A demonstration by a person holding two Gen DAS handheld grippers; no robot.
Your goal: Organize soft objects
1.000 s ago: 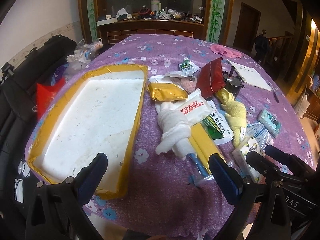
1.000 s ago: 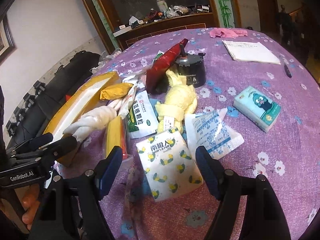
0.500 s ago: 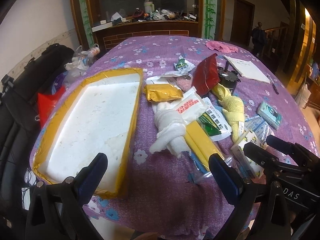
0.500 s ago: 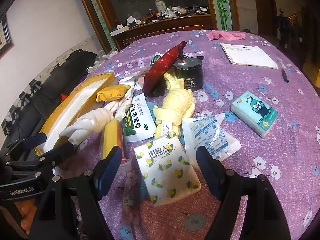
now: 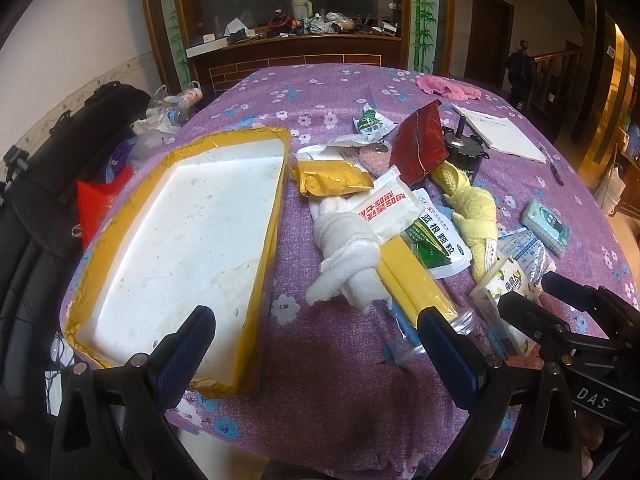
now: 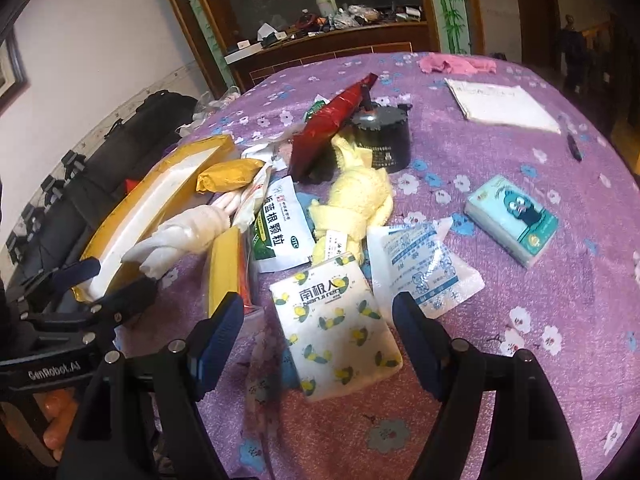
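Observation:
A knotted white towel (image 5: 348, 256) lies right of an empty white foam tray with a yellow-taped rim (image 5: 276, 216); it also shows in the right wrist view (image 6: 188, 232). A knotted yellow towel (image 5: 476, 208) (image 6: 356, 200) lies among packets. A lemon-print tissue pack (image 6: 336, 320) lies between my right gripper's fingers. My left gripper (image 5: 316, 340) is open and empty, near the table's front edge, below the white towel. My right gripper (image 6: 320, 328) is open, held above the tissue pack.
Soft packets are piled mid-table: a gold pouch (image 5: 332, 178), a red bag (image 5: 420, 146), white-green sachets (image 5: 436, 240), a yellow pack (image 5: 412, 284). A black pot (image 6: 380, 140), blue tissue pack (image 6: 512, 220), notebook (image 6: 500, 104) and pink cloth (image 6: 456, 64) lie further off. Black bags (image 5: 48, 168) stand left.
Both grippers have drawn back and up a little, so the objects sit slightly further away in view. Nothing on the table has moved; both grippers stay open.

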